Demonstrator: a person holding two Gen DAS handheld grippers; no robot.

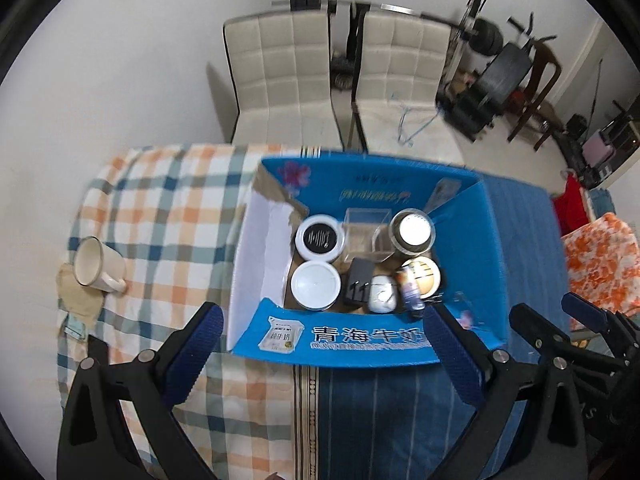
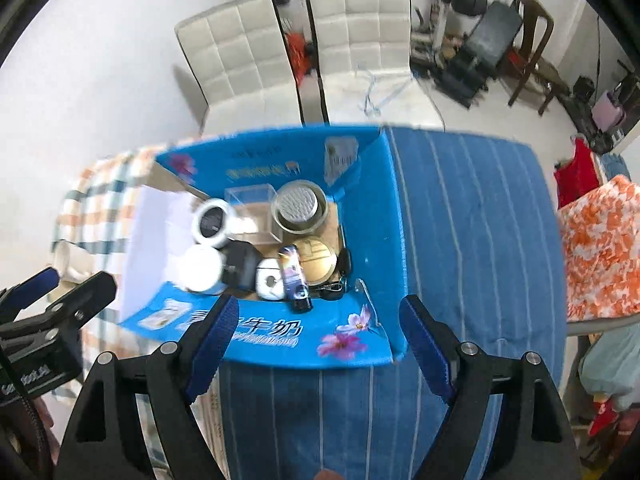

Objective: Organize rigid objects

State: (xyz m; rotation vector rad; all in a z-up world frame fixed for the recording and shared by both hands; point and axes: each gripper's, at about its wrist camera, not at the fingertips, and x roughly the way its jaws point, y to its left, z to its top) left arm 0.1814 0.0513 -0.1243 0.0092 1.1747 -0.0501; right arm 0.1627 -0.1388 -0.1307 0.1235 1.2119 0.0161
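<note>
Both our left gripper (image 1: 320, 344) and right gripper (image 2: 316, 334) have their jaws wide open and empty above the nearly full blue box (image 1: 360, 344), so we should reach slowly for the mug (image 1: 98, 266) near the worktop's left edge.

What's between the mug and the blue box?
Only bare checked cloth between the mug and the box, in the left wrist view.
</note>
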